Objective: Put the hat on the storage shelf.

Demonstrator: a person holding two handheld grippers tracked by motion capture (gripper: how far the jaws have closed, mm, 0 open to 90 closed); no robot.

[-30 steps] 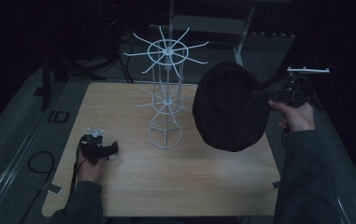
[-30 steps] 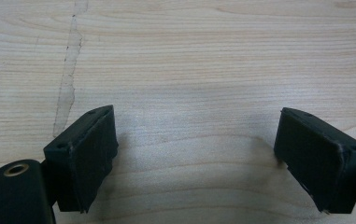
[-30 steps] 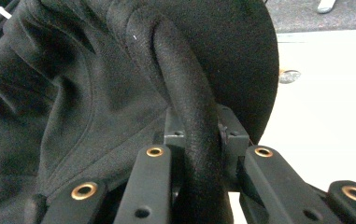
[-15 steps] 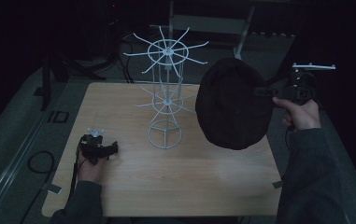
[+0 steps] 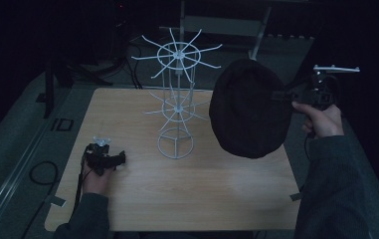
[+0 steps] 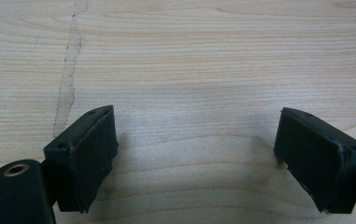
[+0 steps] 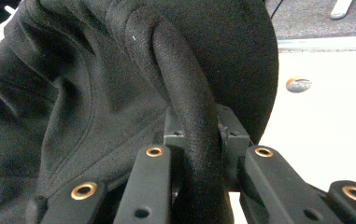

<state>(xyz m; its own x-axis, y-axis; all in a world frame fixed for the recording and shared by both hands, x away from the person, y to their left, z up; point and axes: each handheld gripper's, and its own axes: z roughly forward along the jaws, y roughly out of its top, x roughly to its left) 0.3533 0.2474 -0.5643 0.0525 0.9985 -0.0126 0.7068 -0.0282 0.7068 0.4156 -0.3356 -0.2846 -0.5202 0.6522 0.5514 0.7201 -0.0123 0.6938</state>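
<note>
I count one black hat [image 5: 249,109], one white wire display stand [image 5: 177,99] with two tiers of spokes, one wooden table [image 5: 177,199], and two grippers. My right gripper [image 5: 282,95] is clenched on the hat's rolled brim [image 7: 189,121] (in the right gripper view the brim runs straight up between the two jaws, pinched tight). The hat hangs in the air over the table's right side, just beside the stand, not touching it as far as I can tell; its crown faces the camera and hides part of the table edge. The room is dark, so the background is hard to make out. My left gripper [image 5: 108,159] sits low on the table's left part, well apart from the stand and the hat, jaws spread wide with bare wood between them in the left gripper view [image 6: 194,154]. The spoke tips are thin and faint.
</note>
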